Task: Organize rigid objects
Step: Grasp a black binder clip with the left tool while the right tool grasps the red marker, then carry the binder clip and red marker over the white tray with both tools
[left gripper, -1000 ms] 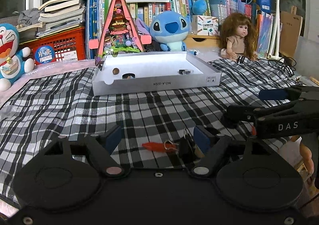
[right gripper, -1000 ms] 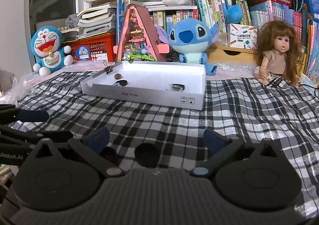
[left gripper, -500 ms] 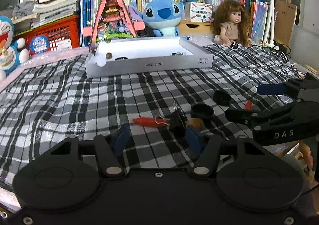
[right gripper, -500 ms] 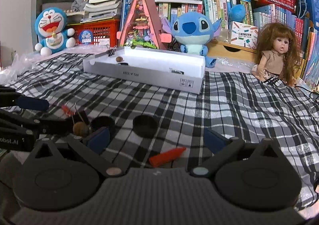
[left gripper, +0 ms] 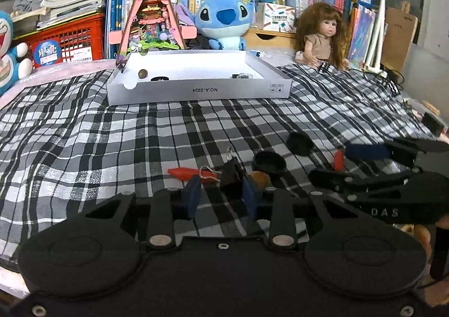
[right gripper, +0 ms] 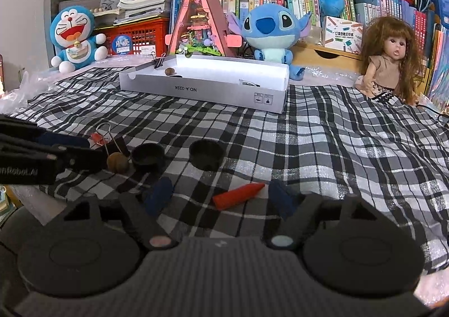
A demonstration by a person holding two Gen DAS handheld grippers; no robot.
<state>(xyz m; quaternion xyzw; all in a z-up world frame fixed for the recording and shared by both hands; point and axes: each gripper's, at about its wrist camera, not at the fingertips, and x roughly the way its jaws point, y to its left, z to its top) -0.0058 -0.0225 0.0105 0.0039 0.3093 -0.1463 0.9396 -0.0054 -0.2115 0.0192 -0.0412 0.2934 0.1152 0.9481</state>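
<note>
On the plaid cloth lie a black binder clip, a red crayon, a brown ball and two black caps. My left gripper is open, its blue pads either side of the binder clip, just short of it. My right gripper is open around a second red crayon. The caps and the ball lie ahead of it to the left. A white box with a few small items stands farther back.
Plush toys, a doll, a pink triangular toy house and shelves of books line the back. The right gripper's fingers reach in from the right of the left wrist view. The cloth's front edge is close below both grippers.
Both grippers have dropped and moved forward toward the small objects. The left gripper's pads have narrowed toward the binder clip. The right gripper now frames the red crayon.
</note>
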